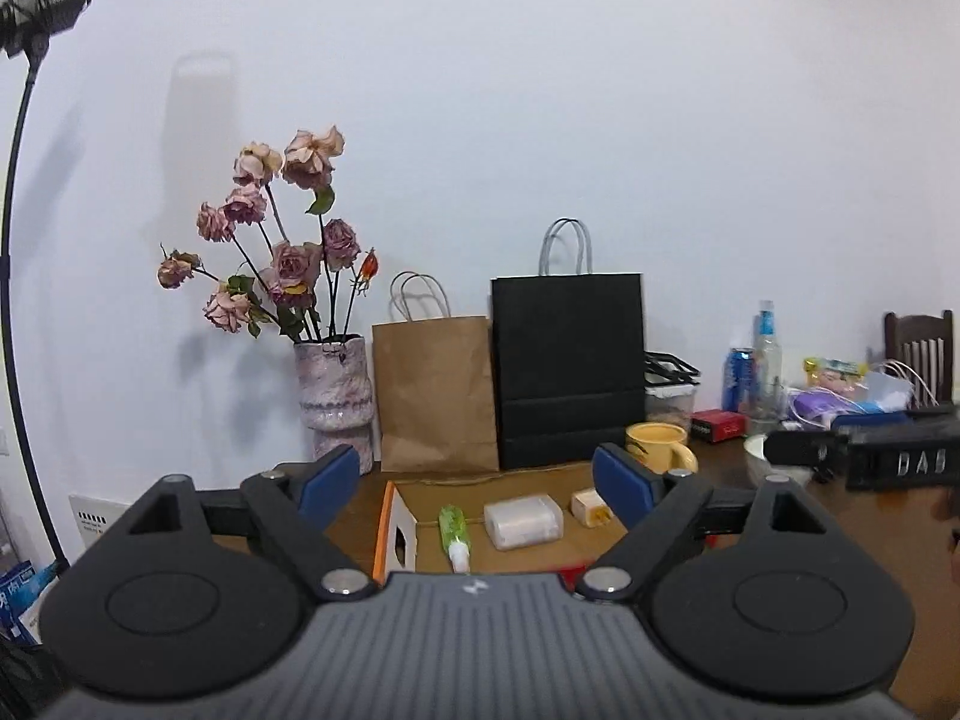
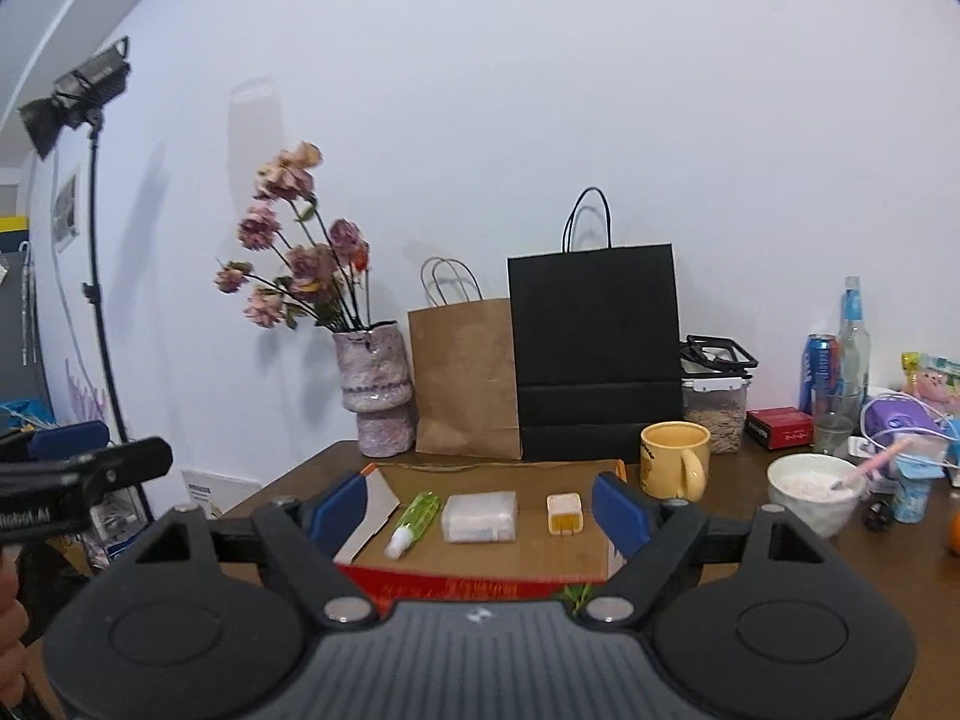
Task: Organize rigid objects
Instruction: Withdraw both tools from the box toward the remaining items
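Both grippers hang above the near edge of the surface (image 2: 312, 468) with nothing between their fingers: the left gripper (image 1: 477, 480) spread wide, the right gripper (image 2: 480, 507) likewise. 3 rigid items lie in a row inside a shallow cardboard box (image 2: 540, 552): a green tube (image 2: 414, 517), a clear plastic case (image 2: 479, 517) just beside it, and a small white charger (image 2: 564, 514) a little apart. The yellow mug (image 2: 675, 459) stands just beyond the box's right corner; a reach for the charger could clip it. The tube, being round, may roll away from a poorly centred pinch.
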A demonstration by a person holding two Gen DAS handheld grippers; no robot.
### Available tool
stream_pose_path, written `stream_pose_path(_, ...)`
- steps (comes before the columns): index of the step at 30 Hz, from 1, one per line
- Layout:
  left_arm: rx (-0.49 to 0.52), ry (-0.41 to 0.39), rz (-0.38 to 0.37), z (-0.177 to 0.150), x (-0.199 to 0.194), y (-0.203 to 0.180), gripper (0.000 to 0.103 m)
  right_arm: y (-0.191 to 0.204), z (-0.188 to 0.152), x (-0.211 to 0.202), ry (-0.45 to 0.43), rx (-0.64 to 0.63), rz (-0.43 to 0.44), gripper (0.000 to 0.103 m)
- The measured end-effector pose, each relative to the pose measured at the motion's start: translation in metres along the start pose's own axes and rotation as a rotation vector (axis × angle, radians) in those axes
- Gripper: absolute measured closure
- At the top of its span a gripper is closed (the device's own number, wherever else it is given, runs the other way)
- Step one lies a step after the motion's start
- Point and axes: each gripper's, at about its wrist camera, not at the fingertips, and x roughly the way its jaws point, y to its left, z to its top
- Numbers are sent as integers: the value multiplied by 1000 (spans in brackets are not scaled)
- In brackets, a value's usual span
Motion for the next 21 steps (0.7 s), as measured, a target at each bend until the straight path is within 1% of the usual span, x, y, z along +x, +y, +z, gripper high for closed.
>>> stream_pose_path(2,7,-9,-25,-15,-26,-5,16,6,-10,-24,-9,-12,3,19)
stream_pose_path(3,11,-17,-26,-21,-37,-8,16,9,-16,-36,-16,-21,10,18)
stream_pose_path(5,30,-41,-1,-33,-61,-12,16,14,-30,-63,-31,-37,15,18)
stream_pose_path(7,23,-64,28,-44,-84,-15,15,18,-42,-86,-34,-35,17,17)
stream_pose_path(9,5,-81,29,-54,-108,-16,5,19,-53,-105,-35,-19,23,13)
stream_pose_path(10,-7,-77,32,-59,-117,-16,5,19,-61,-117,-28,-6,19,12)
stream_pose_path(12,-28,-42,32,-71,-136,-19,5,21,-74,-133,-15,16,6,7)
stream_pose_path(13,-39,-29,26,-76,-143,-20,5,23,-82,-141,-11,20,2,7)
stream_pose_path(17,-29,14,5,-90,-161,-23,4,30,-103,-153,42,3,5,6)
stream_pose_path(19,-18,22,-11,-90,-161,-25,4,31,-106,-154,46,-3,3,6)
stream_pose_path(21,-23,18,-8,-90,-157,-25,3,31,-107,-151,46,-3,1,6)
